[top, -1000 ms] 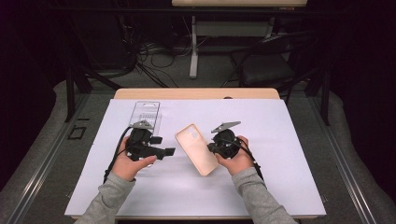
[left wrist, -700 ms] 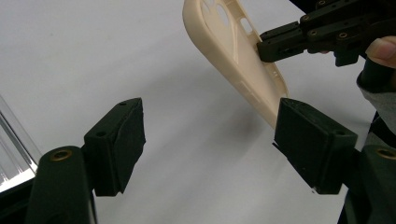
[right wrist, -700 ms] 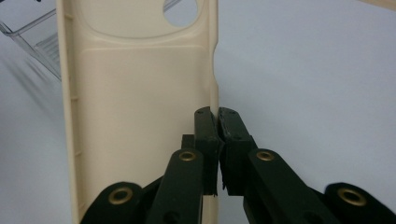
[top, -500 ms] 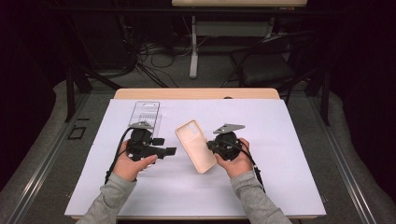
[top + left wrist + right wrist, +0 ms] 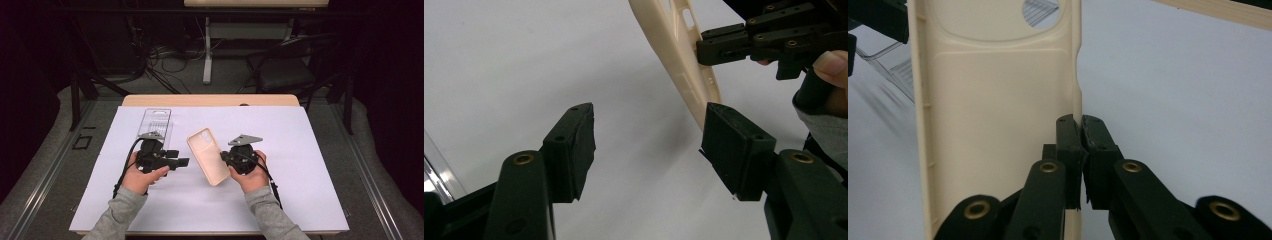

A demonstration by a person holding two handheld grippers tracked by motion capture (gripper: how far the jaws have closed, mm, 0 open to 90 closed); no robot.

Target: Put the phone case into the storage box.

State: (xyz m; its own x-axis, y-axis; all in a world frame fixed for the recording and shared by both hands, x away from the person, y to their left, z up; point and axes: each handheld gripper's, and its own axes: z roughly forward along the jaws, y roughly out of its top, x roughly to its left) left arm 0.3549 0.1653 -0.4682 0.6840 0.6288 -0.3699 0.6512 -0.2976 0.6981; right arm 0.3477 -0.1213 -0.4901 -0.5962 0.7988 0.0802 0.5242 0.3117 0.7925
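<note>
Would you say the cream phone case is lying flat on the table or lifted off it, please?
Lifted and tilted: the right tongs pinch the phone case by its side wall, and the left gripper view shows it edge-on above the white sheet.

- Left gripper: jaws stood apart over the white table cover, had just been closing; nothing between the pads.
- Cream phone case ran edge-on from the top down to the right pad, its lower end at or just behind that pad's tip; contact unclear.
- Right gripper clamped the case's side rim from the right.
- Person's hand and grey sleeve at far right.
- Clear plastic edge at far left.
</note>
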